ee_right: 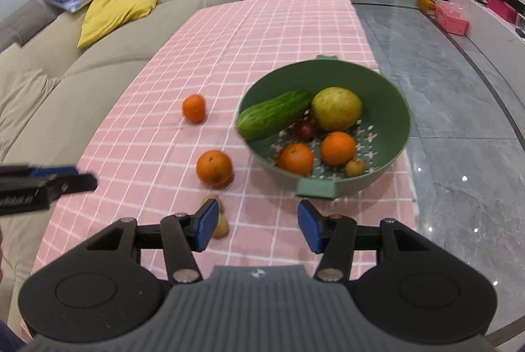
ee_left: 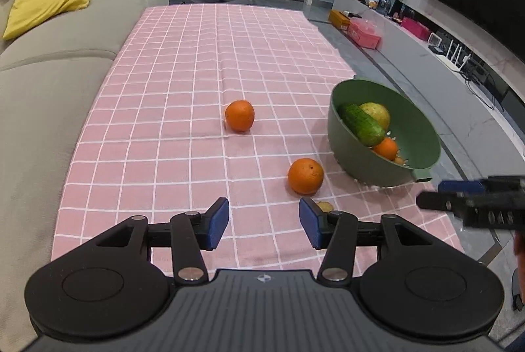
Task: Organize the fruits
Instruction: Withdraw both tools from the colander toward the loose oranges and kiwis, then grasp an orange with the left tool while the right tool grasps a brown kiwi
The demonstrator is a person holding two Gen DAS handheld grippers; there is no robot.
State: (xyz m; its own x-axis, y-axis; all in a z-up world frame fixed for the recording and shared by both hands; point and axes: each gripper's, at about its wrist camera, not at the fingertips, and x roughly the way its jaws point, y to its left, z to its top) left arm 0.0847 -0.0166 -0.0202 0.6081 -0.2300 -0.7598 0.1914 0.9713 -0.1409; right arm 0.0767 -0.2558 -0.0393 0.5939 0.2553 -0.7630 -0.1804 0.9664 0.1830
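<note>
My left claw (ee_left: 264, 225) and my right claw (ee_right: 257, 225) both stand with blue pads apart and hold nothing, so either can take a fruit. Nearest lie two small brown round fruits (ee_right: 220, 225) beside my right claw. A little farther is a big round orange (ee_right: 214, 168), then the green plastic strainer bowl (ee_right: 398, 96) with a cucumber, a pear and oranges already inside. Farthest, a smaller orange (ee_right: 194, 108) waits alone on the pink checked tablecloth (ee_right: 269, 30).

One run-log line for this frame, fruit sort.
left gripper: open, empty | right gripper: open, empty | bowl: cucumber, pear, two oranges | cloth: two oranges loose
</note>
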